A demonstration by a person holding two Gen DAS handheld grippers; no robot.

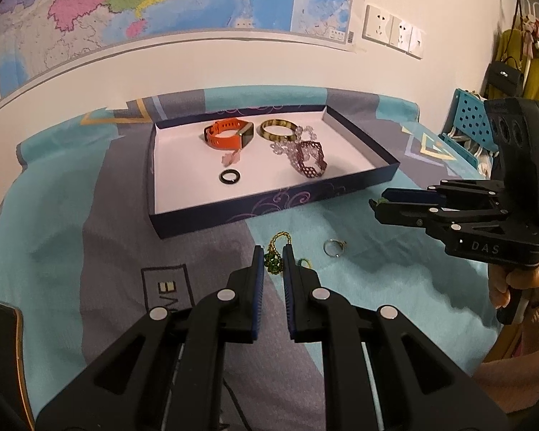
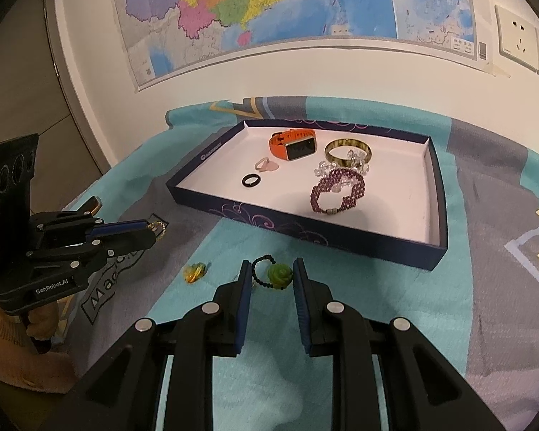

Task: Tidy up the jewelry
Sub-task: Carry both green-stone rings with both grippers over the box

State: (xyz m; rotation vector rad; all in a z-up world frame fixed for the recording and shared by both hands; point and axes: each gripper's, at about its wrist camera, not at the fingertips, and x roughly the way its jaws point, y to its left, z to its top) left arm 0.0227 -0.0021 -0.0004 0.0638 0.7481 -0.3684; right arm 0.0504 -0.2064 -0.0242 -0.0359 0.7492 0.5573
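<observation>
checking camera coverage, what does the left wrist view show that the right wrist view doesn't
Only the left wrist view: the blue basket, the black handbag, and a side look at the right tongs gripping the green rose ring.

Only the right wrist view: the door, and a side look at the left tongs gripping the gold chain.

Both: the tray holding the orange watch, bangle, black ring and purple bracelet.

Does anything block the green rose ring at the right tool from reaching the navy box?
Nothing visible does. Only teal cloth lies between the green rose ring, at the right tool, and the low near wall of the navy box.
</observation>
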